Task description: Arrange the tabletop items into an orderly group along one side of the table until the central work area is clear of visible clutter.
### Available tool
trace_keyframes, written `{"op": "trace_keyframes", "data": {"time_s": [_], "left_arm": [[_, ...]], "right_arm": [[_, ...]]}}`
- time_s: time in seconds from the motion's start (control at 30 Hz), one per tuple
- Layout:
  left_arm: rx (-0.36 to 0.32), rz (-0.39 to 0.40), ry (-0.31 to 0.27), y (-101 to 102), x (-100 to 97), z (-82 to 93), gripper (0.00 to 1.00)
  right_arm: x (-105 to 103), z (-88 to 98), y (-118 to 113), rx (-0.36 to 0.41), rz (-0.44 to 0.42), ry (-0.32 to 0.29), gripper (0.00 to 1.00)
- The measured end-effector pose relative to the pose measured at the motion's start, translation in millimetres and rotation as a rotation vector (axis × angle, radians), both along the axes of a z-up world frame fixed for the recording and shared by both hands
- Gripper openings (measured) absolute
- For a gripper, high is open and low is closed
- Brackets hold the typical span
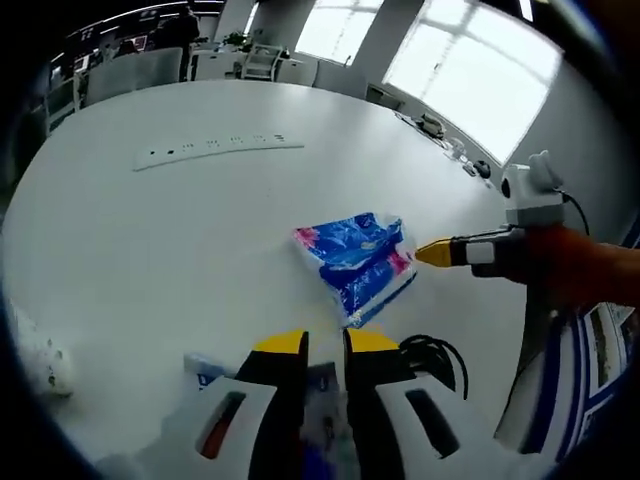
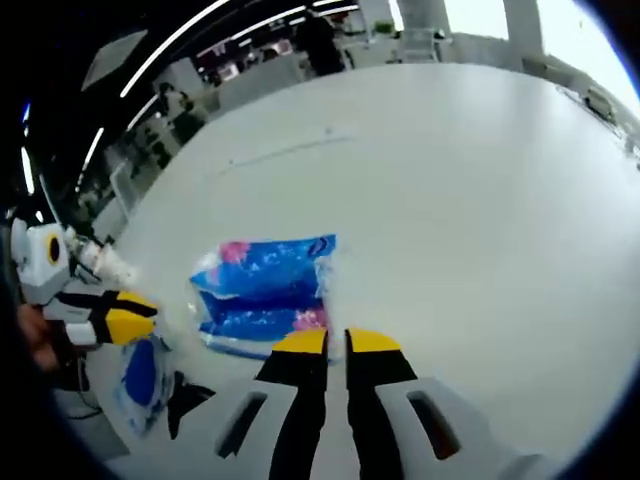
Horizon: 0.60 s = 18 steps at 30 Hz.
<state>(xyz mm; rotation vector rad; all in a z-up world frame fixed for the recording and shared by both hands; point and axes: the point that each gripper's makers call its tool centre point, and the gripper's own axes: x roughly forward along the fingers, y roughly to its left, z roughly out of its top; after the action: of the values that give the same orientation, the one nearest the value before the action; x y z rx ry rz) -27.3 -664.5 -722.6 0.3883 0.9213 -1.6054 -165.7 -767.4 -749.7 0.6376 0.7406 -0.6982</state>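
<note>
A blue, pink and white tissue pack (image 1: 358, 262) (image 2: 262, 290) lies flat near the middle of the white table (image 1: 180, 230). My right gripper (image 2: 336, 342) is shut, its yellow tips right against the pack's near edge. It enters the left gripper view from the right as the right gripper (image 1: 432, 252), with its tip touching the pack's corner. My left gripper (image 1: 326, 345) is shut on a small white and blue packet (image 1: 322, 400), which sticks out left of the jaws. In the right gripper view the left gripper (image 2: 128, 313) is at the left, with the packet (image 2: 140, 375) beneath it.
A white power strip (image 1: 215, 150) lies further out on the table. A black cable (image 1: 432, 352) (image 2: 185, 400) coils near the packet. Something white and crumpled (image 1: 50, 368) sits at the table's left edge. A person's orange sleeve (image 1: 580, 268) holds the right gripper. Chairs stand beyond the table.
</note>
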Motion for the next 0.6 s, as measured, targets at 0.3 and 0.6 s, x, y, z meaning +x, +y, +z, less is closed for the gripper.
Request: {"op": "trace_keyframes", "data": {"time_s": [0.3, 0.6], "left_arm": [[-0.008, 0.036, -0.023, 29, 20.4, 6.2, 0.10], [-0.038, 0.084, -0.005, 55, 34.6, 18.7, 0.11]], "right_arm": [[-9, 6.7, 4, -0.009, 0.027, 0.019, 0.00], [-1, 20.0, 16, -0.050, 0.122, 0.023, 0.00]]}}
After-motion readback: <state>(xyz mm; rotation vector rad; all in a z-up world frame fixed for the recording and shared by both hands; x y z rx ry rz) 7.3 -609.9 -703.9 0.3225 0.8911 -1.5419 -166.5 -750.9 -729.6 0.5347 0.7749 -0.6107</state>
